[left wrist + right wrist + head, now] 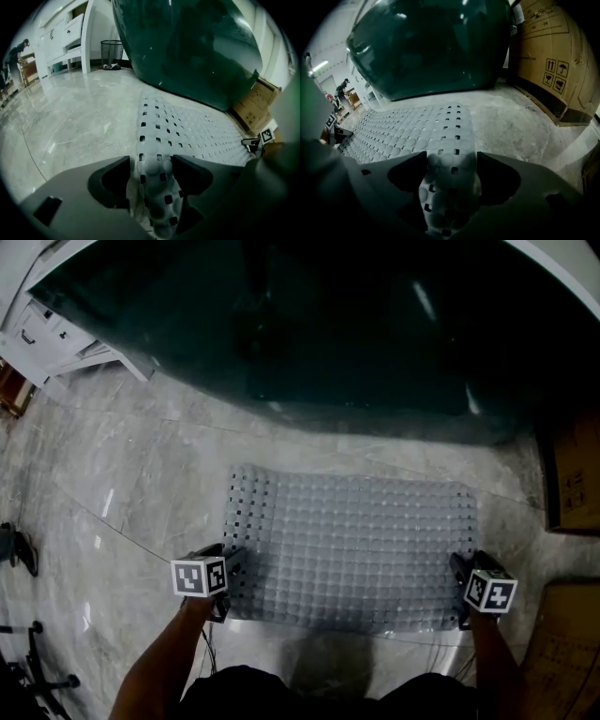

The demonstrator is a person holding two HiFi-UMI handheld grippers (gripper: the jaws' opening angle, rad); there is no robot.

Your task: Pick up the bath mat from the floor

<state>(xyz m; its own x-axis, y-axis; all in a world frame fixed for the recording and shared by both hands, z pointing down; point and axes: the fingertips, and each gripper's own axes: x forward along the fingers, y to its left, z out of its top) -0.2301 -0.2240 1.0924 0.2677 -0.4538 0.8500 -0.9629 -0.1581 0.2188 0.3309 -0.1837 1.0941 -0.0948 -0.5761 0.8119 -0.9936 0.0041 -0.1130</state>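
Observation:
A pale grey bath mat [352,549] with bumps and square holes lies flat on the marble floor in front of a dark tub. My left gripper [232,585] is at the mat's near left corner, my right gripper [459,592] at its near right corner. In the left gripper view the mat [197,131] humps up between the wide-set jaws of the left gripper [152,164]. The right gripper view has the mat's edge [408,126] lying likewise between the jaws of the right gripper [451,161]. Both stand open around the mat's edge.
The dark green tub [328,324] curves along the mat's far side. Cardboard boxes [572,474] stand at the right, one more [562,643] near my right arm. A white cabinet [47,334] is far left, with a mesh wastebasket [111,52] by it.

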